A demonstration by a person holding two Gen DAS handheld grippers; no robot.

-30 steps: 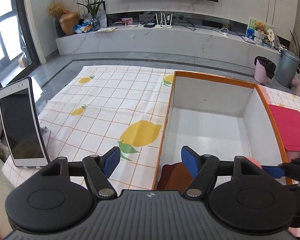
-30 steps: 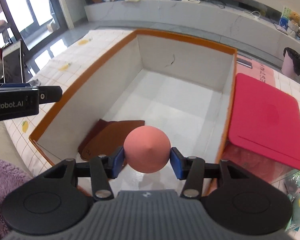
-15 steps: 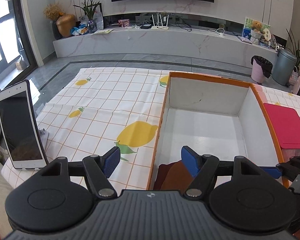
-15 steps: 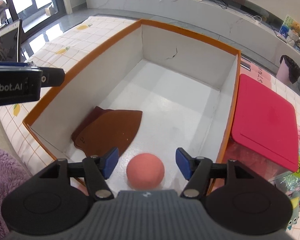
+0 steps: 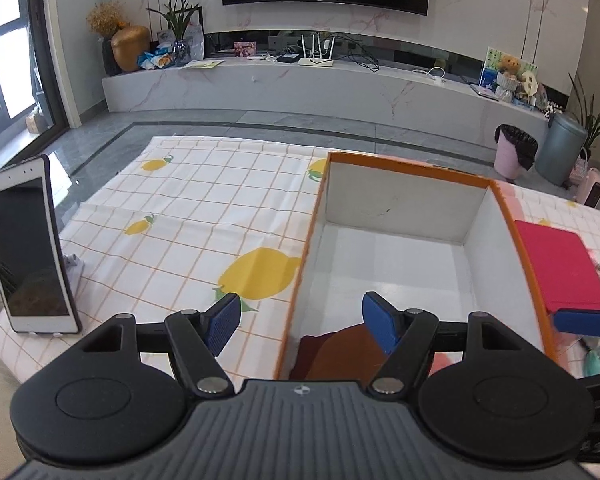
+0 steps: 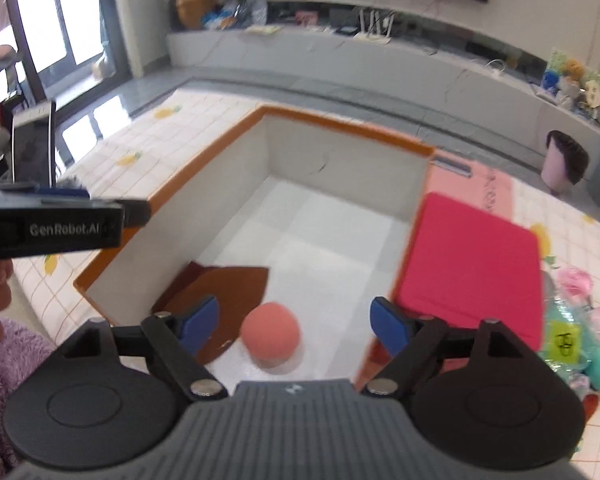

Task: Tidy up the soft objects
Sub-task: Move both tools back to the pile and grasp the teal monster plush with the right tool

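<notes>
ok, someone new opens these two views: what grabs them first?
Probably the big orange-rimmed white cardboard box in the middle of the lemon-print checked tablecloth. On its floor at the near end sits a round pink foam ball beside a flat brown leather-like piece, below the open right tool.

The right tool [image 6: 294, 324] hangs with its blue-padded fingers [image 6: 199, 322] spread wide over an orange-rimmed white box [image 6: 340, 128]. A pink ball [image 6: 270, 335] rests on the box floor between them, touching neither, just beside a brown leather piece [image 6: 224, 292]. A red lid [image 6: 470, 268] lies right of the box. The left tool [image 6: 56, 228] reaches in from the left edge.
</notes>
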